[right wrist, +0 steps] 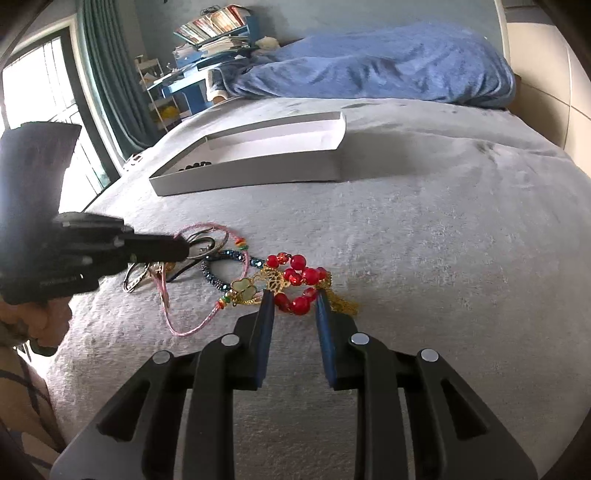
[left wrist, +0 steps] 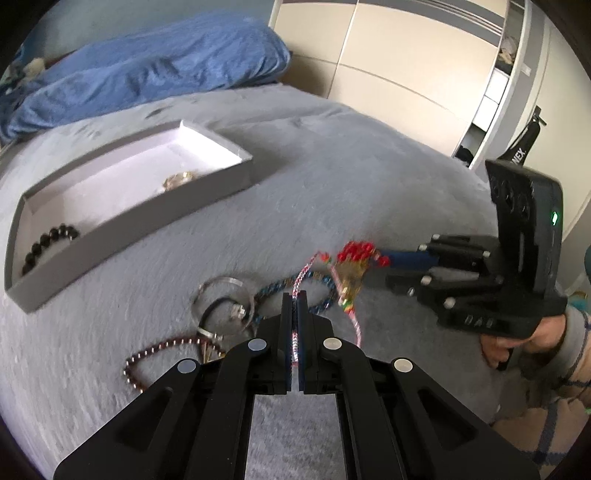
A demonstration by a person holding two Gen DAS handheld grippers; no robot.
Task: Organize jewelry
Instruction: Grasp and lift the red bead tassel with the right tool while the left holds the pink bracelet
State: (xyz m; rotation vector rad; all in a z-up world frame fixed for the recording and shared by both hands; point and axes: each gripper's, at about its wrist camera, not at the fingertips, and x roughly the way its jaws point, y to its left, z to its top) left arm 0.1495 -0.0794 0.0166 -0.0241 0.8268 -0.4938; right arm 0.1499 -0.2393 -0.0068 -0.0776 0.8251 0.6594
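Observation:
A pile of jewelry lies on the grey bedspread (left wrist: 332,177). My left gripper (left wrist: 294,297) is shut on a pink cord bracelet (left wrist: 301,275), which also shows in the right wrist view (right wrist: 168,314). My right gripper (right wrist: 294,295) is open, its fingers on either side of a red bead bracelet (right wrist: 301,275) with gold charms (right wrist: 271,280); that bracelet shows in the left wrist view (left wrist: 360,251) too. A blue bead bracelet (right wrist: 221,267), silver bangles (left wrist: 225,299) and a dark red bead string (left wrist: 155,354) lie beside. A grey tray (left wrist: 122,236) holds a black bead bracelet (left wrist: 50,242) and a gold piece (left wrist: 179,180).
A blue blanket (right wrist: 388,62) lies at the head of the bed. Wardrobe doors (left wrist: 388,66) stand behind the bed. A shelf with books (right wrist: 210,33) and a window (right wrist: 40,110) are on the far side.

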